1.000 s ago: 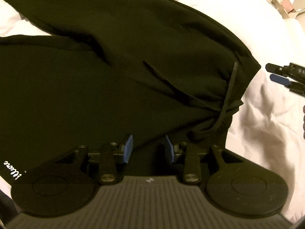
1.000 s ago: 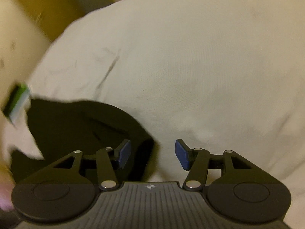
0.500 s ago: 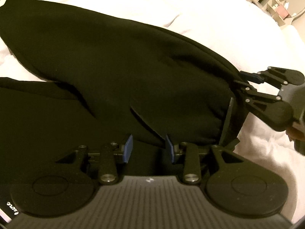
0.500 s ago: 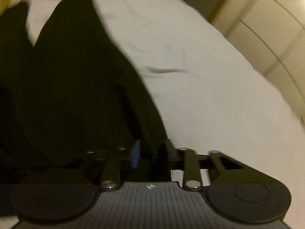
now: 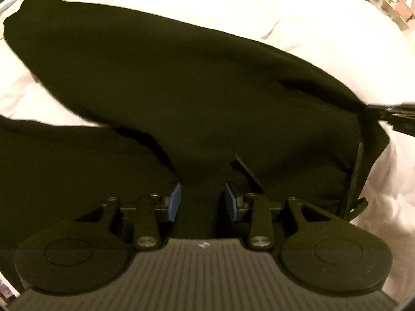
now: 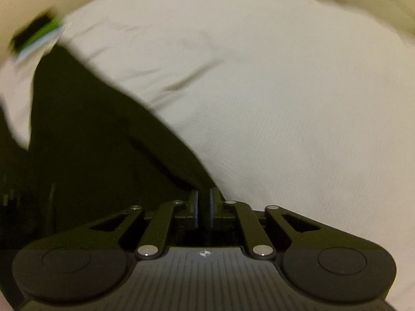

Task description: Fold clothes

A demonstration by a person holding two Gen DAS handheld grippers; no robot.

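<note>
Left gripper (image 5: pixel 202 203) clamped on a bunched fold of the black garment (image 5: pixel 181 90), blue pads pressing dark cloth at the near hem, with the rest spread over the white bedding (image 5: pixel 324 26). Looks like soft, thick jersey: limp, light, not fragile, prone to sagging between two holds, so best taken at hems and corners rather than mid-panel. Long axis runs from upper left to lower right in the left wrist view, tapering at the far left end and pulled to a taut point at the right edge, where the right gripper (image 5: pixel 389 115) pinches it. Thin drawstring (image 5: pixel 355 181) dangles near that corner. Right gripper (image 6: pixel 204 208), seen from its own camera, just closing and now nearly together on a thin edge of the garment (image 6: pixel 90 142), which stretches away up and to the left across the bedding (image 6: pixel 285 103). Green item (image 6: pixel 39 36) blurred at far left.
</note>
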